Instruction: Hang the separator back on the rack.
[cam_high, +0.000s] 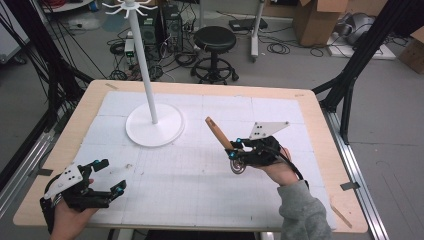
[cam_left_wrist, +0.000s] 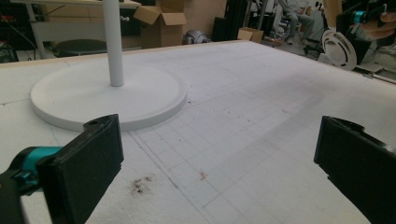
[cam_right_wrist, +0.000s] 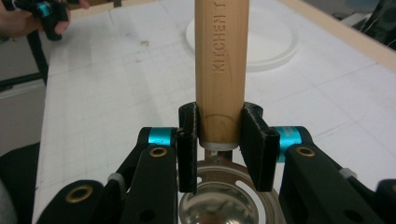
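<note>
Right gripper view looks straight along the ladle (cam_right_wrist: 219, 60): a pale wooden handle stamped "KITCHEN", ending in a shiny metal bowl that sits just below the right claw (cam_right_wrist: 218, 140). The jaws are closed on the handle's lower end, right above the metal neck, one pad on each side. In the high view the handle slants up and away from the right claw (cam_high: 235, 148) toward the rack (cam_high: 150, 75), whose round white base lies beyond and to the left. To hang it well, I would keep the grip firm so the handle cannot swivel, lift clear of the mat (cam_high: 200, 180), and carry it toward the hooks at the rack's top. The left claw (cam_high: 107, 176) rests near the table's edge, jaws wide apart and empty.
</note>
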